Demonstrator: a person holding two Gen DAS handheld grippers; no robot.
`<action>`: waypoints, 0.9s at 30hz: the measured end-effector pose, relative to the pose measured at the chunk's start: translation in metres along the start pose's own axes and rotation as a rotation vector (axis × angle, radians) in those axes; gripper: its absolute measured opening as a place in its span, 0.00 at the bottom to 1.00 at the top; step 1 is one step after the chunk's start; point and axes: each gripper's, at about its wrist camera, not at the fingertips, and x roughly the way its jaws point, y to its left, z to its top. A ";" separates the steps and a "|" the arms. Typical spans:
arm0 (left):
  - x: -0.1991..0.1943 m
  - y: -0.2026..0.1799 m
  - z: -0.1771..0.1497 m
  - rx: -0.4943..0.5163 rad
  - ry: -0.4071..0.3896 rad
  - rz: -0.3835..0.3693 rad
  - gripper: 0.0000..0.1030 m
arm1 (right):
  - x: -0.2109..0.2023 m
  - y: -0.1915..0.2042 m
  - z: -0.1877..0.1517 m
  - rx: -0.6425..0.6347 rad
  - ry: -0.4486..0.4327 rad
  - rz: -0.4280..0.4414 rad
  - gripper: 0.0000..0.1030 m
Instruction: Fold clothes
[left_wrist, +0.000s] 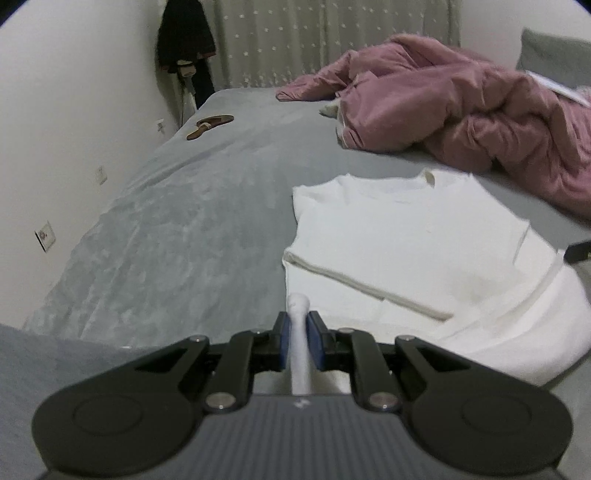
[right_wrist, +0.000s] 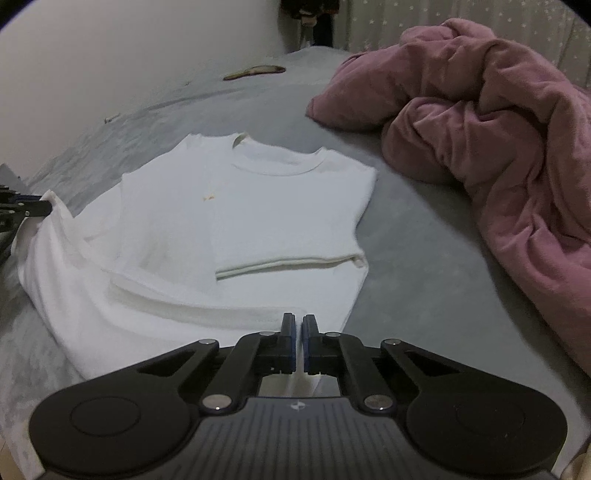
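T-shirt: white T-shirt (right_wrist: 258, 206) lying on the grey bedspread (left_wrist: 177, 221), partly folded, collar at the far end, both side parts turned in over the chest; the hem end is nearest both grippers.
T-shirt in left view: white T-shirt (left_wrist: 413, 236) spreads ahead and to the right of the left gripper, with a folded edge running diagonally across it.
Left gripper: left gripper (left_wrist: 299, 339) has its blue pads pressed against a bunched strip of the white cloth, which rises between them and pokes out just past the tips.
Left gripper in right view: its black tip (right_wrist: 26, 210) shows at the left edge, touching a raised corner of the shirt.
Right gripper: right gripper (right_wrist: 298, 339) sits at the near hem, fingers drawn close with only a thin slit between the pads; white fabric shows in that slit and beneath it, so it pinches the hem edge.
Right gripper in left view: a dark tip (left_wrist: 580, 251) at the right edge, meeting the lifted cloth there.
Near hem: lifted off the bed between the two grippers, sagging in a curve.
Pink quilt: rumpled pink quilt (right_wrist: 491, 140) heaped on the bed to the right of the shirt and beyond it, apart from it.
Brown object: flat brown object (left_wrist: 208, 125) far off near the wall; what it is I cannot tell.
Dark clothing: dark clothing (left_wrist: 186, 37) hangs in the far corner beside the curtain (left_wrist: 332, 40).
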 end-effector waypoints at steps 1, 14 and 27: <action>0.000 0.002 0.001 -0.014 -0.003 -0.006 0.12 | -0.001 -0.001 0.000 0.006 -0.006 -0.006 0.04; 0.011 0.022 0.019 -0.115 -0.071 -0.040 0.11 | -0.006 -0.016 0.003 0.077 -0.063 -0.088 0.04; 0.059 0.031 0.012 -0.142 0.055 -0.065 0.20 | 0.013 -0.034 -0.005 0.187 0.012 -0.011 0.17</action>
